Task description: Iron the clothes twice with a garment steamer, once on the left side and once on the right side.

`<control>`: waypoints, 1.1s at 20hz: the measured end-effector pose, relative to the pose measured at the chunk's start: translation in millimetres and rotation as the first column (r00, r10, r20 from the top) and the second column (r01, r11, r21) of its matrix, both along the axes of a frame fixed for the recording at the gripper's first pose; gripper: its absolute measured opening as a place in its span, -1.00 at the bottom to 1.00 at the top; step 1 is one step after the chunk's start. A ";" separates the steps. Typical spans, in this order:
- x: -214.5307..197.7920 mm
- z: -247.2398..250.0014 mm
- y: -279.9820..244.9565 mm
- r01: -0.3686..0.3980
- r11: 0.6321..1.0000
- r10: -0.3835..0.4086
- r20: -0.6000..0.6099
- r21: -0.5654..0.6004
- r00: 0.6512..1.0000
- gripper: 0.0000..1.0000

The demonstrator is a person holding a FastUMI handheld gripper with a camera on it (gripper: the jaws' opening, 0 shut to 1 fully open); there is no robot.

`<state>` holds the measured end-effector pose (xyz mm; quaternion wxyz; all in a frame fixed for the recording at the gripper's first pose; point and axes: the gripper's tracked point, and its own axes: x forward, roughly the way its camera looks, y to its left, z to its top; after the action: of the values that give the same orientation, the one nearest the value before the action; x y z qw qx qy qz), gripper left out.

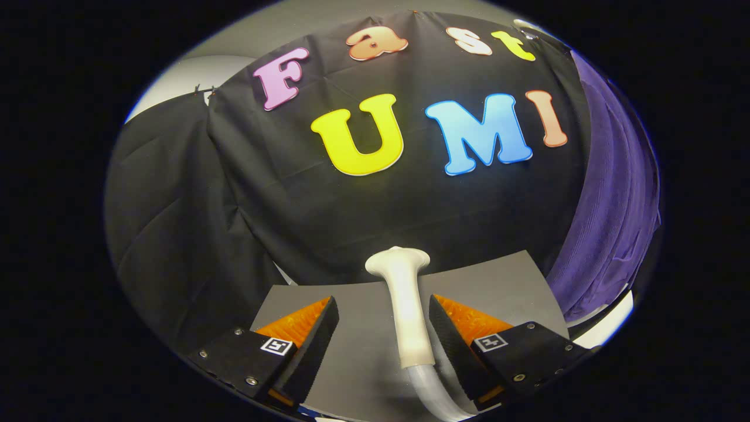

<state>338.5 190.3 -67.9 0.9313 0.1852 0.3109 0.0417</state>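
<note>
Steamer lying lengthwise between the fingers, head pointing ahead toward the wall, claw open wide, gripping nothing

Gripper-mounted fisheye, low and close over the grey mat, facing the booth wall

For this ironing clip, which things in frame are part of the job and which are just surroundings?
Part of the job:
- garment steamer, lying between the open fingers of the gripper, close to one finger, not gripped
- purple garment, hanging beyond them

Just surroundings:
- grey mat under the steamer
- black booth cloth
</note>
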 end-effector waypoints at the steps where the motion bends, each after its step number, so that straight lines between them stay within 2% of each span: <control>1: 6.5 -9.8 -0.7 0.007 1.000 -0.007 -0.038 0.000 0.999 0.92; 5: 27.0 -41.1 3.6 0.025 0.999 -0.019 -0.169 0.034 0.985 0.91; 11: 38.5 -79.3 3.7 0.055 0.998 -0.056 -0.284 -0.013 0.957 0.84; 15: 39.2 -93.8 6.9 0.063 0.995 -0.084 -0.317 -0.077 0.945 0.61; 17: 39.8 -94.3 0.1 0.077 0.989 -0.113 -0.319 -0.125 0.941 0.45; 18: 37.1 -94.7 -0.9 0.080 0.988 -0.119 -0.313 -0.135 0.942 0.30; 19: 37.1 -96.3 -0.1 0.077 0.986 -0.119 -0.308 -0.146 0.944 0.16; 22: 34.8 -96.6 -1.0 0.026 0.976 -0.088 -0.284 -0.214 0.955 0.02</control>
<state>373.2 189.3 -164.4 0.8903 0.0998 0.4420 -0.0457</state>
